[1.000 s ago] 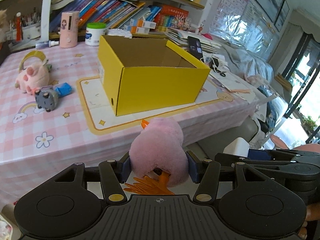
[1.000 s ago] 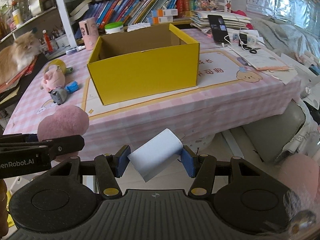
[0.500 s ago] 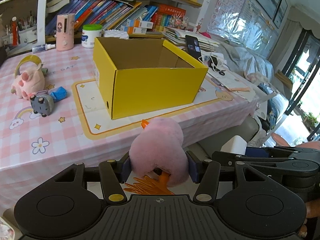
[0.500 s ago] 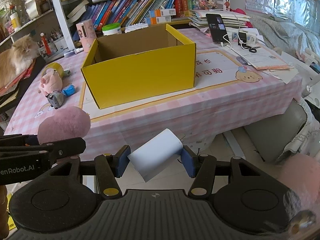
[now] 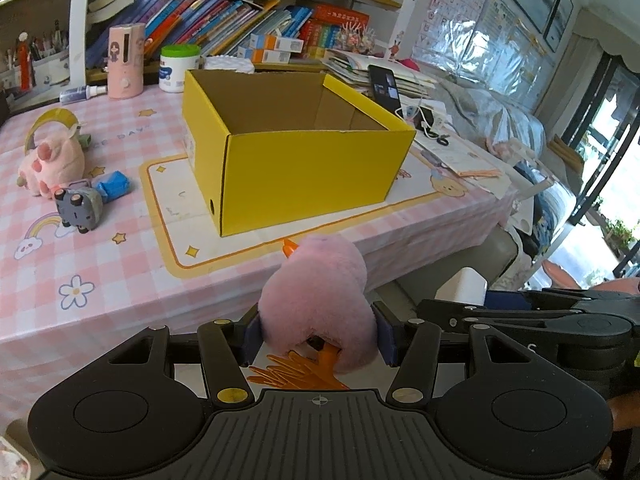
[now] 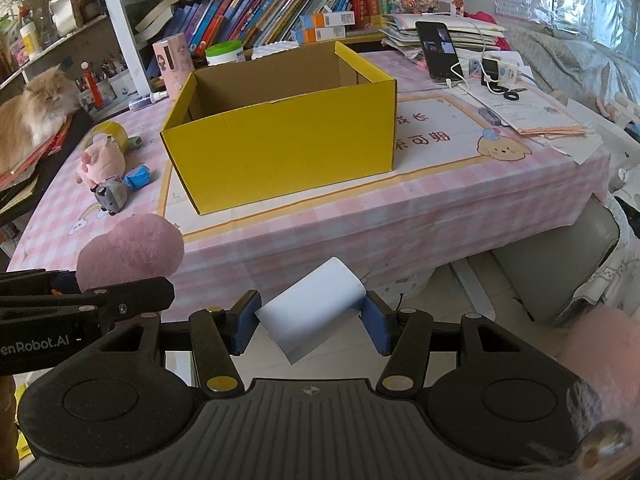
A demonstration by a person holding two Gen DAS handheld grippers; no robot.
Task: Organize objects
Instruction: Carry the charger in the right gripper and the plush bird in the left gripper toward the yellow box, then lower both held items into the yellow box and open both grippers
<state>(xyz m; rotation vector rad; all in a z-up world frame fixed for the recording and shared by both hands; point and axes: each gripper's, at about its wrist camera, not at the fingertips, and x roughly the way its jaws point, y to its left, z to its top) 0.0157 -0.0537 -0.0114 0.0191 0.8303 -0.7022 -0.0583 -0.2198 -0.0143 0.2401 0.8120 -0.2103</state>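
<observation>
The left gripper (image 5: 318, 334) clamped a fluffy pink plush bird with orange feet (image 5: 320, 300), while the right gripper (image 6: 310, 324) pinched a white rounded plastic block (image 6: 310, 308), both short of the table edge. Beyond them, an open yellow cardboard box (image 6: 280, 148) stood on the pink checked tablecloth (image 6: 440, 212).

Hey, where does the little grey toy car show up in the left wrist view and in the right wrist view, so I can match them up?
Left wrist view: the grey toy car sits at the far left, on the pink tablecloth, left of the yellow box.
Right wrist view: the grey toy car is left of centre, just off the box's left front corner.
Shared landmark: the yellow box; also the pink plush beside the car.
</observation>
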